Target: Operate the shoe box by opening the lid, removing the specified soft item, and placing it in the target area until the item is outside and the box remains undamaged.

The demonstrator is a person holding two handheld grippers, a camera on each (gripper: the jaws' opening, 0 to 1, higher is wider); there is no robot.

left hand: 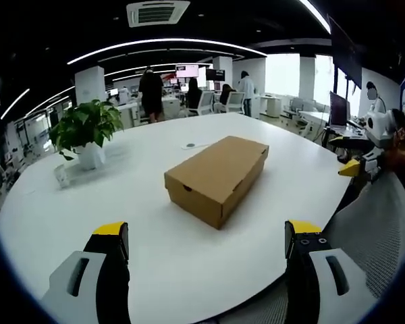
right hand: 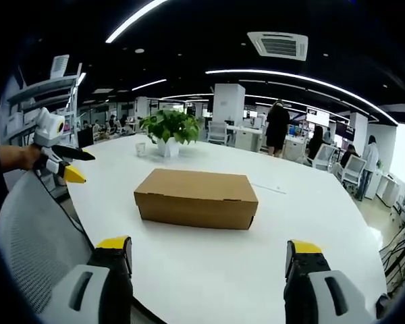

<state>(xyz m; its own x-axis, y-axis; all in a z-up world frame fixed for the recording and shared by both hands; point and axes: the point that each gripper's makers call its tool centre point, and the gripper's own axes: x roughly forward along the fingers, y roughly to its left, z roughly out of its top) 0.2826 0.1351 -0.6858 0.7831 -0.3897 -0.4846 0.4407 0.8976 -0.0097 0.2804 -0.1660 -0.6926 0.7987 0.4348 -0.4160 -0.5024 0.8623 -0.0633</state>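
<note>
shoe box [left hand: 217, 177] plain brown cardboard, lid shut, on white table [left hand: 155, 256].

Left gripper [left hand: 206, 237], right gripper [right hand: 208, 252] wide apart

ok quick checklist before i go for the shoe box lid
1. Lid state: the shoe box is fully shut and looks undamaged. Ok.
2. Left gripper: jaws wide apart, holding nothing, short of the box. Ok.
3. Right gripper: jaws wide apart, holding nothing, short of the box. Ok.
4. Room around the box: bare white table on all sides; the potted plant and small cup stand well behind. Ok.
5. Which edge the lid hinges on: cannot tell.
6. Soft item inside: hidden by the lid. Cannot tell.
</note>
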